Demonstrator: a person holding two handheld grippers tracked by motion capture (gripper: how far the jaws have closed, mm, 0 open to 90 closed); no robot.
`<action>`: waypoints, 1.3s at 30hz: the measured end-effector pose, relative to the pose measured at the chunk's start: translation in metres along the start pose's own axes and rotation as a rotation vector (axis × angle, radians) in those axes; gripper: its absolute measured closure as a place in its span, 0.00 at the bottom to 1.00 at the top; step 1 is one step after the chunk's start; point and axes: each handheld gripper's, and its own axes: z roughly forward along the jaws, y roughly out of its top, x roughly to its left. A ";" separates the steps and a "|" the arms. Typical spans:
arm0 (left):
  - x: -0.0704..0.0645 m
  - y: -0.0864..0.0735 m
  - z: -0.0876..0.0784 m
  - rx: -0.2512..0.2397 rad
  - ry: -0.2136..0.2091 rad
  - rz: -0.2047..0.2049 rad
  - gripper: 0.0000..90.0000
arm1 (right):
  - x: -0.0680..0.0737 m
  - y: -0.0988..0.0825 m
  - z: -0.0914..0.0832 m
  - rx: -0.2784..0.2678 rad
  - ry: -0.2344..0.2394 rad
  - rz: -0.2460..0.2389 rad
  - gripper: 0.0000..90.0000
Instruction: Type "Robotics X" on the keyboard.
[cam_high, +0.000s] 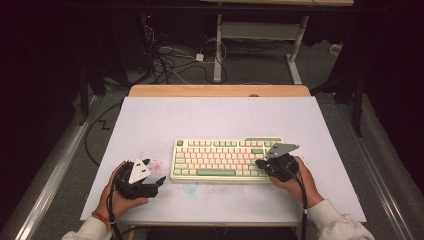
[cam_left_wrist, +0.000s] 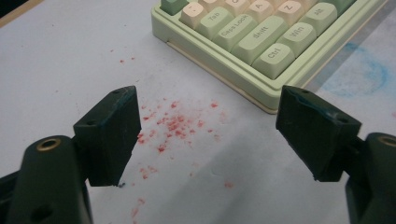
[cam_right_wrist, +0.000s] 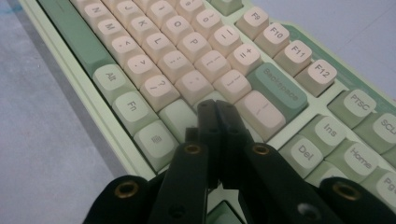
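A pale green keyboard (cam_high: 225, 160) with cream and green keys lies in the middle of the white table top (cam_high: 215, 120). My right gripper (cam_high: 261, 163) hangs over its right end, jaws shut together with nothing between them. In the right gripper view the closed tips (cam_right_wrist: 216, 106) sit just above the keys (cam_right_wrist: 261, 112) near Backspace (cam_right_wrist: 279, 88), on the keyboard (cam_right_wrist: 187, 60); whether they touch a key is unclear. My left gripper (cam_high: 160, 181) rests left of the keyboard, open and empty. The left gripper view has its fingers (cam_left_wrist: 112, 135) wide apart over red specks, the keyboard's corner (cam_left_wrist: 261, 46) beyond.
Red specks (cam_left_wrist: 173, 126) and a blue smudge (cam_left_wrist: 369, 74) mark the white surface near the keyboard's front left. A wooden table edge (cam_high: 220, 90) runs along the back. Cables and desk legs (cam_high: 217, 50) lie on the floor beyond.
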 end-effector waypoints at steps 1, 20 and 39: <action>0.001 0.000 -0.001 -0.004 -0.003 -0.007 0.26 | 0.000 0.000 0.000 -0.002 0.000 -0.001 1.00; 0.001 0.014 -0.009 -0.004 -0.096 -0.003 0.97 | 0.007 -0.007 -0.001 -0.037 -0.046 -0.006 1.00; -0.012 0.045 0.017 0.013 -0.141 0.044 0.97 | 0.007 -0.008 -0.001 -0.047 -0.048 0.000 1.00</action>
